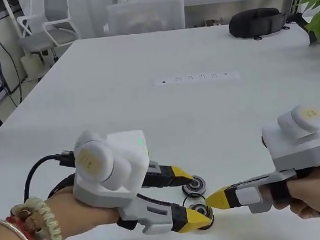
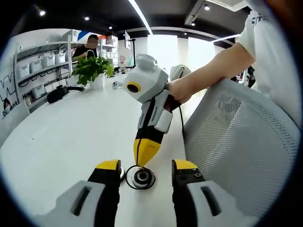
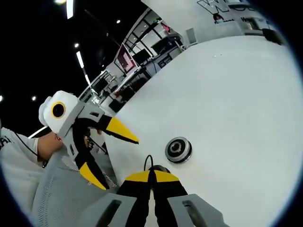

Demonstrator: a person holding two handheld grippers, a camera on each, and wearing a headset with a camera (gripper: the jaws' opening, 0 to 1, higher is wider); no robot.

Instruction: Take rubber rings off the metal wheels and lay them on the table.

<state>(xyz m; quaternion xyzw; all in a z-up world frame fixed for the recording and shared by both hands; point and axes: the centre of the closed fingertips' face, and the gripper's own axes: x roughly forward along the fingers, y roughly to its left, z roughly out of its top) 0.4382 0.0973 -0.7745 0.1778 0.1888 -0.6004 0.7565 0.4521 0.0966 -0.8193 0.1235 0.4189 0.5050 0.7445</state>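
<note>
Black rubber, thin as a cord: the rubber ring (image 2: 127, 180) lies loose around the nearer metal wheel (image 2: 142, 177) at the lower centre of the left gripper view, one side lifted. It looks light, soft and stretchy, so I judge it could spring away or slip from a shallow pinch; the raised loop is the place to hold. My right tool (image 3: 151, 176) is pressed together on that loop. My left tool (image 2: 146, 166) is spread, straddling the wheel without gripping it. I judge the wheel dense, stiff and smooth. A second wheel (image 3: 178, 149) sits just beside it on the white tabletop (image 1: 203, 112).
</note>
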